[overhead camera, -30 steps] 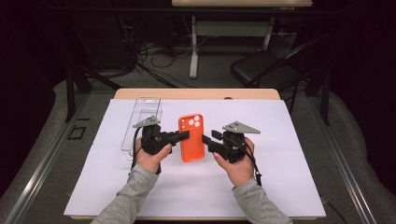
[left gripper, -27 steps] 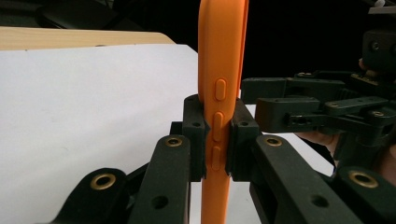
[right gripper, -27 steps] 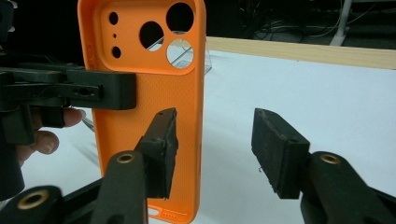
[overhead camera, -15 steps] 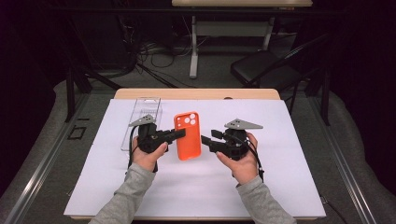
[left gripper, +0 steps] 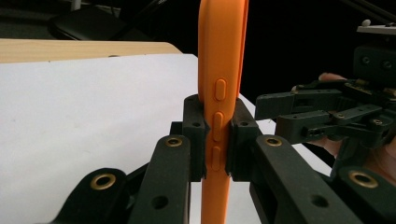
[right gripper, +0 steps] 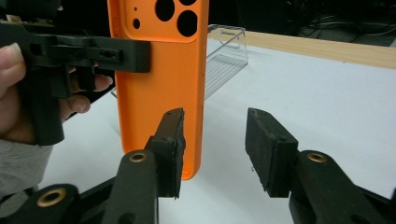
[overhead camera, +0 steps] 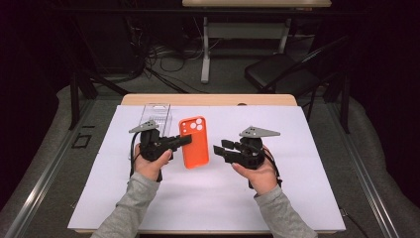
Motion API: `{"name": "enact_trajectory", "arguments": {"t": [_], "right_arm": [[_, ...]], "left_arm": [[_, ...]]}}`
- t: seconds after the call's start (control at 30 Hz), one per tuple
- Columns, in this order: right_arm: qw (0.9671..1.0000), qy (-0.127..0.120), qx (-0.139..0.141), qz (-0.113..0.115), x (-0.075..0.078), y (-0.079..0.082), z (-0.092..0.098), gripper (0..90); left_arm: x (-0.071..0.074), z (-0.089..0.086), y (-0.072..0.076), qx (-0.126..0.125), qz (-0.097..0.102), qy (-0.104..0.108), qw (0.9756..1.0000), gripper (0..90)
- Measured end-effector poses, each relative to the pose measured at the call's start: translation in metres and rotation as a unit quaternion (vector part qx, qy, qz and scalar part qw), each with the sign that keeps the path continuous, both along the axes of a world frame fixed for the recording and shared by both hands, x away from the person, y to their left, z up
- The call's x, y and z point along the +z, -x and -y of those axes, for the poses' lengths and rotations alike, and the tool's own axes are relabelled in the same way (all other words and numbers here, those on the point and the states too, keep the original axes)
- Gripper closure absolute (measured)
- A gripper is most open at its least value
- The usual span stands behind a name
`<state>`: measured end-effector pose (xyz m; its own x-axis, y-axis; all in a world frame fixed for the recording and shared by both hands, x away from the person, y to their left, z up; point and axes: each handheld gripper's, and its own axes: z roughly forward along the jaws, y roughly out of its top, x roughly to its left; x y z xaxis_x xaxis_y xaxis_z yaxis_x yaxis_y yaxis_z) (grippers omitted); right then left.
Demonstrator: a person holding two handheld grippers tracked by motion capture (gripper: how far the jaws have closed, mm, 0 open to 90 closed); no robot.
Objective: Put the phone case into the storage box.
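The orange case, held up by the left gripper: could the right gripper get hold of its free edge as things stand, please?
Probably yes. The right gripper is open and apart from the case, whose near edge is bare; the left gripper clamps the other edge.

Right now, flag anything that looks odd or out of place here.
Nothing damaged or spilled. The orange phone case is simply held up off the table, clamped at its edge by the left gripper, while the right gripper is open beside it.
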<state>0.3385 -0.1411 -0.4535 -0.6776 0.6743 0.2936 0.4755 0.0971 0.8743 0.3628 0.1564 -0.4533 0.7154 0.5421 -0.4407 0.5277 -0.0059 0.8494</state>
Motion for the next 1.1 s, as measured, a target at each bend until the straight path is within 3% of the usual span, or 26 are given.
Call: {"name": "enact_trajectory", "arguments": {"t": [0.1, 0.33, 0.5, 0.73, 0.8, 0.97, 1.1], "right_arm": [[0.9998, -0.010, 0.013, -0.012, 0.000, -0.001, 0.002, 54.8], [0.9997, -0.011, 0.022, 0.006, 0.002, -0.002, 0.008, 45.3], [0.9990, -0.027, 0.031, 0.013, 0.002, -0.005, 0.012, 39.6], [0.9988, -0.022, 0.041, 0.012, 0.001, -0.006, 0.012, 37.7], [0.9993, -0.010, 0.033, 0.014, 0.000, -0.006, 0.013, 36.4], [0.9988, -0.015, 0.042, -0.019, -0.002, -0.010, 0.016, 30.1], [0.9976, -0.027, 0.057, -0.030, -0.002, -0.010, 0.015, 23.5]], "left_arm": [[0.002, -0.002, 0.001, -0.003, 0.000, 0.001, 1.0000, 81.2], [0.004, -0.004, 0.002, -0.008, 0.003, 0.002, 1.0000, 81.2], [0.004, -0.003, 0.003, -0.017, 0.001, -0.002, 0.9998, 81.2], [0.003, 0.001, 0.004, -0.033, -0.002, -0.002, 0.9995, 81.2], [0.003, 0.003, 0.005, -0.040, -0.003, -0.004, 0.9992, 81.2], [0.002, 0.008, 0.007, -0.050, -0.004, -0.008, 0.9987, 81.2], [0.001, 0.011, 0.008, -0.061, -0.005, -0.010, 0.9981, 81.2]]}}
